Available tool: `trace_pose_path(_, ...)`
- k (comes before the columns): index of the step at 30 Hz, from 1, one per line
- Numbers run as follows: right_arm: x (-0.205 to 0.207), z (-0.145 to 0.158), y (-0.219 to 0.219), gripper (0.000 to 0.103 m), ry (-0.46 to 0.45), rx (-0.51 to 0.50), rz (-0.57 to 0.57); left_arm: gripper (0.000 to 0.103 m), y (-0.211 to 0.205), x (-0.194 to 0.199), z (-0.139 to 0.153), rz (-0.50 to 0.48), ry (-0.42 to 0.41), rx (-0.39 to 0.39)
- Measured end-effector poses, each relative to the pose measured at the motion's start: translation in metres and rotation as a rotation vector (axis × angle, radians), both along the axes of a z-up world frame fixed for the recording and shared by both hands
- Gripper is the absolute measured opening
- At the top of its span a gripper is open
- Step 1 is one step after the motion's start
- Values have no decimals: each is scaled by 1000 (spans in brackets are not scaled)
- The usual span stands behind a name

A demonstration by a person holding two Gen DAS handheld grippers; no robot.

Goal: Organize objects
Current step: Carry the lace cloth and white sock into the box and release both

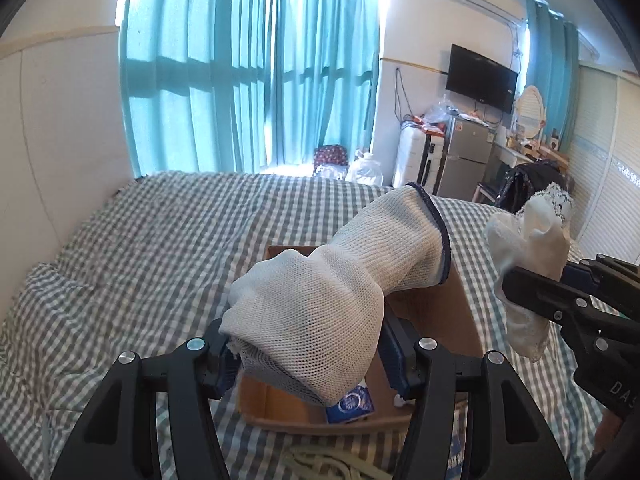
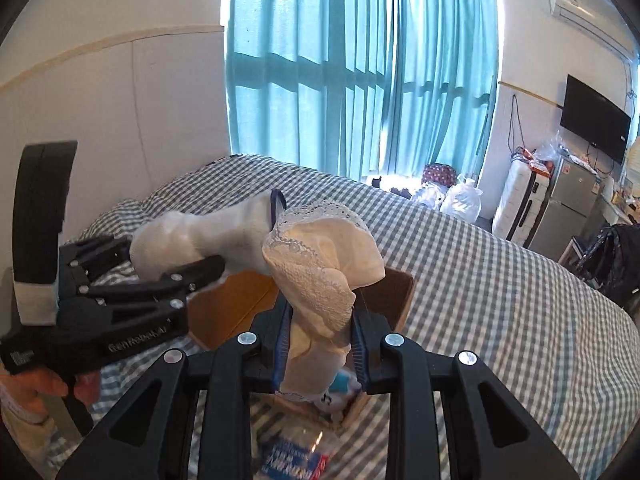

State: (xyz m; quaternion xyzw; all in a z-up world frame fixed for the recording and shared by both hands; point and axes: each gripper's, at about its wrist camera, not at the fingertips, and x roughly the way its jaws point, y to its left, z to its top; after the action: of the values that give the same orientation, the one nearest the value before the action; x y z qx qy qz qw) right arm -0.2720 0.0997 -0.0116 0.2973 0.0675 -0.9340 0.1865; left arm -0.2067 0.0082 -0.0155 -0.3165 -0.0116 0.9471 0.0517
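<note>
The left gripper (image 1: 310,354) is pinching a white knit sock (image 1: 340,280) and the right gripper (image 2: 320,350) is pinching a cream lace-trimmed sock (image 2: 320,268), both raised above the cardboard box (image 1: 448,312) on the checked bed (image 1: 132,248). Transfer appears to be underway; next, each is needing lowering into the box before release, whose contents are only partly showing.
</note>
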Motion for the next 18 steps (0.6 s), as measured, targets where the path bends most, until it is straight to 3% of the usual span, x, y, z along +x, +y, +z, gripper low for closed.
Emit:
trace_pose_path(9,-69,-36,-9,26,-57,-18,-4,59,5,-46,-43,25,-70,-35)
trace_pose_path(18,-98,-87,-2,21,-150,-9,-7,59,14,-60,-77,2,-119,-65)
